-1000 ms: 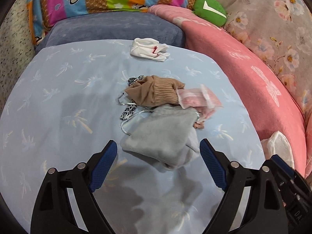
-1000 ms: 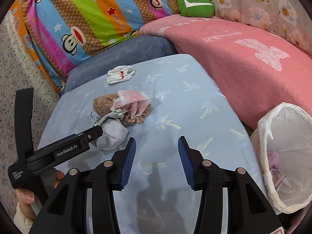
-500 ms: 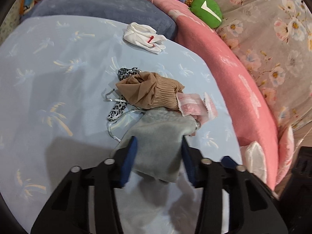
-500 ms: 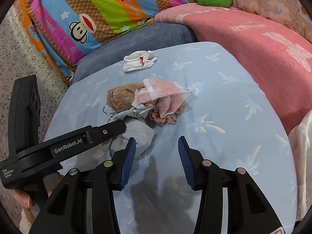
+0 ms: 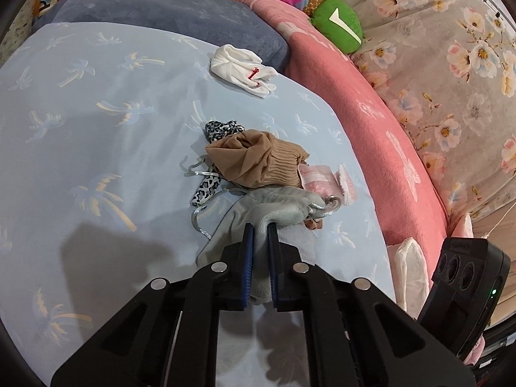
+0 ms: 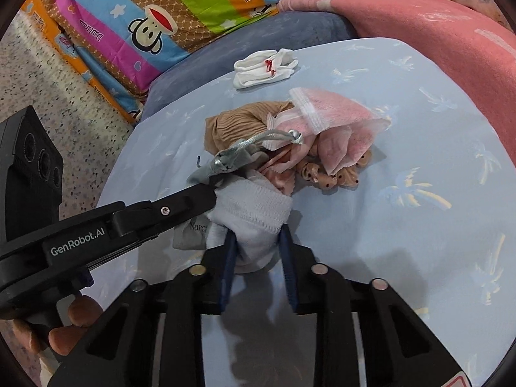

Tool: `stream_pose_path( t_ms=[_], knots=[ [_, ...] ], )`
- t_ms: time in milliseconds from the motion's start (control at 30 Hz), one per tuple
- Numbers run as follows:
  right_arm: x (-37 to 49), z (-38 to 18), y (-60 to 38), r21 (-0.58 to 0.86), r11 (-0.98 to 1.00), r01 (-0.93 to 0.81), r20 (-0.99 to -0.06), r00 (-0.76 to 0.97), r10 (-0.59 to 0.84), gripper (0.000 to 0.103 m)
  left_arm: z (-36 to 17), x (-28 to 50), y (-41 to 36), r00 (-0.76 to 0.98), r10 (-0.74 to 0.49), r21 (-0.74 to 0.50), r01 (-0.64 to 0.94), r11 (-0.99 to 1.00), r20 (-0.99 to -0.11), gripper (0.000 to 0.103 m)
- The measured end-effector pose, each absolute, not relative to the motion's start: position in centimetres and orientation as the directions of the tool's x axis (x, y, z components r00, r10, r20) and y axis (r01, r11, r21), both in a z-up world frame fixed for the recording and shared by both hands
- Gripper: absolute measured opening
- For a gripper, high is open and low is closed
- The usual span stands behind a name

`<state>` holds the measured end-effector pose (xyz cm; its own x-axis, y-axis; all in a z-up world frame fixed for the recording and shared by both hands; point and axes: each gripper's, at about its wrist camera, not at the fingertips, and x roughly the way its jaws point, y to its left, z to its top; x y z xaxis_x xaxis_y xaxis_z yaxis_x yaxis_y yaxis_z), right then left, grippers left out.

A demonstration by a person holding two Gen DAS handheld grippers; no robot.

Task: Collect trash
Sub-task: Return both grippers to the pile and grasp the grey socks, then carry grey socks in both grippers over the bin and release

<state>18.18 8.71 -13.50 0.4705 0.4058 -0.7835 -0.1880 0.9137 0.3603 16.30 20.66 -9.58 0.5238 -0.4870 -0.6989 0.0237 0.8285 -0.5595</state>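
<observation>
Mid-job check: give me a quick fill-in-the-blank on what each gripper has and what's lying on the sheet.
1. The left gripper is shut on the ____ drawstring pouch.
2. The right gripper is closing around a white ____.
3. The white gloves carry a small ____ mark.
4. The blue sheet is printed with ____ trees.

Missing words: grey; sock; red; palm

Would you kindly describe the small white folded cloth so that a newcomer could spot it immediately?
Start at the light blue palm-print sheet and look past the tangled heap of tan, pink and grey fabrics toward the blue-grey cushion. The small white folded cloth lies alone near that edge. It is the only white piece, marked with a tiny red stitch.
</observation>
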Motion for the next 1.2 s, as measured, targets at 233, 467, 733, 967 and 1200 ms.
stream_pose_path(
  t_ms=[233, 467, 733, 967, 1200],
  knots=[
    [16.8, -11.8, 8.7, 0.326, 0.924, -0.2, -0.775, 0.503, 0.382, 0.01, -8.1, 15.6, 20.0, 0.55, -0.436, -0.501, 0.037, 0.865, -0.712, 0.005],
    [15.2, -8.8, 6.6, 0.322, 0.928, -0.186, -0.74, 0.563, 0.369, 0.01, -5.5, 14.4, 18.0, 0.584, -0.407, -0.443, 0.089, 0.892, -0.703, 0.005],
    [12.9, -4.3, 2.6, 0.318, 0.936, -0.154, -0.677, 0.654, 0.337, 0.011, -1.6, 13.0, 14.5, 0.636, -0.404, -0.383, 0.179, 0.906, -0.658, 0.005],
    [10.7, -0.6, -2.1, 0.33, 0.937, -0.112, -0.613, 0.73, 0.303, 0.011, 1.5, 11.8, 10.6, 0.667, -0.408, -0.313, 0.265, 0.912, -0.623, 0.005],
    [8.2, 2.5, -7.6, 0.345, 0.937, -0.056, -0.555, 0.793, 0.252, 0.011, 3.5, 10.6, 6.4, 0.672, -0.438, -0.271, 0.345, 0.899, -0.597, 0.005]
  ],
)
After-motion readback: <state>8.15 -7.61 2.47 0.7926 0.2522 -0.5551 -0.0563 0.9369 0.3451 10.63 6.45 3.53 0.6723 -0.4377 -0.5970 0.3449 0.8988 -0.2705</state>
